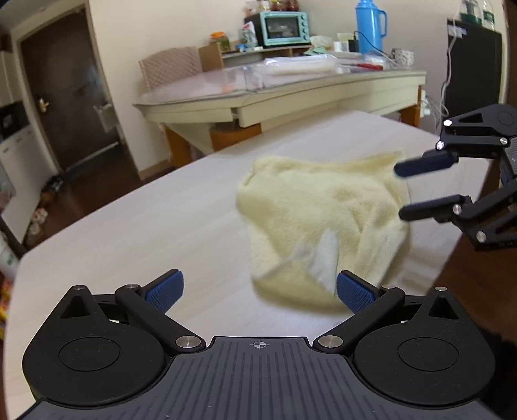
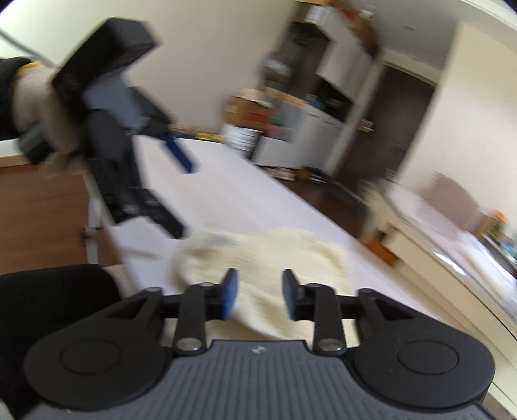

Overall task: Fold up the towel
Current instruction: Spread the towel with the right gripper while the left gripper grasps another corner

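A pale yellow fluffy towel [image 1: 320, 223] lies crumpled in a heap on the white table [image 1: 145, 232], with a white label showing near its front. My left gripper [image 1: 258, 290] is open and empty, just short of the towel's near edge. My right gripper [image 1: 399, 190] comes in from the right, open and empty, its fingers over the towel's far right side. In the blurred right wrist view the towel [image 2: 274, 258] lies right in front of my open right gripper [image 2: 260, 299], and the left gripper [image 2: 181, 194] hangs over the table at the left.
A cream dining table [image 1: 290, 93] stands beyond, with a teal toaster oven [image 1: 284, 27], a blue thermos [image 1: 368, 26] and clutter. A dark door [image 1: 64, 97] is at the left. The white table's edge [image 1: 452, 245] runs close on the right.
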